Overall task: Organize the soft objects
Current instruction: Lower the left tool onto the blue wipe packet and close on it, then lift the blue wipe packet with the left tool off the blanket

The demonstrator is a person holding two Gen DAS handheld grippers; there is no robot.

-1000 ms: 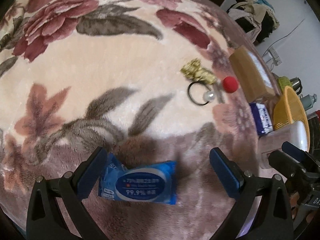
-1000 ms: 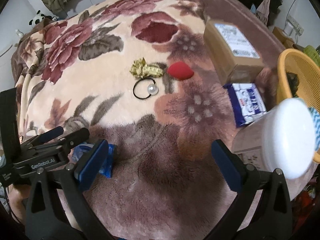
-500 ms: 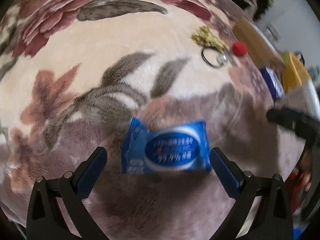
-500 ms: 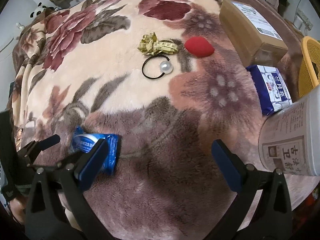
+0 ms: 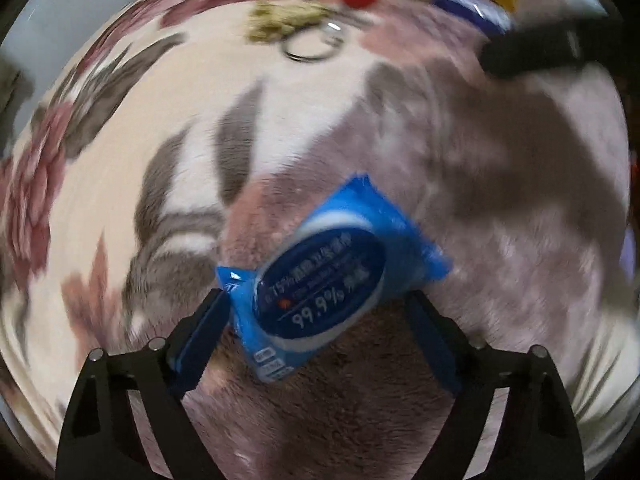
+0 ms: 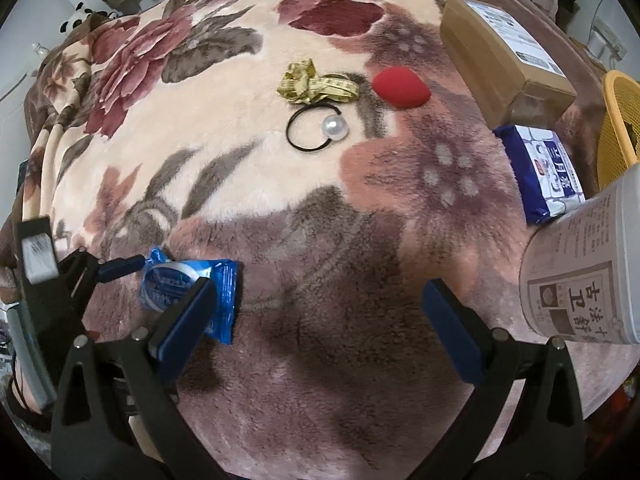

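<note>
Left wrist view shows my left gripper (image 5: 316, 320) now rolled and dropped around the blue wipes pack (image 5: 324, 280) on the blanket (image 5: 500, 240), jaws just been closing but not yet clamped, so the pickup is close; my right gripper (image 6: 316, 320) hangs released.

Both grippers are pointing steeply down: the left gripper (image 5: 316, 312), jaws just closing in, is straddling something, while the right gripper (image 6: 316, 312) is hanging wide open.
</note>
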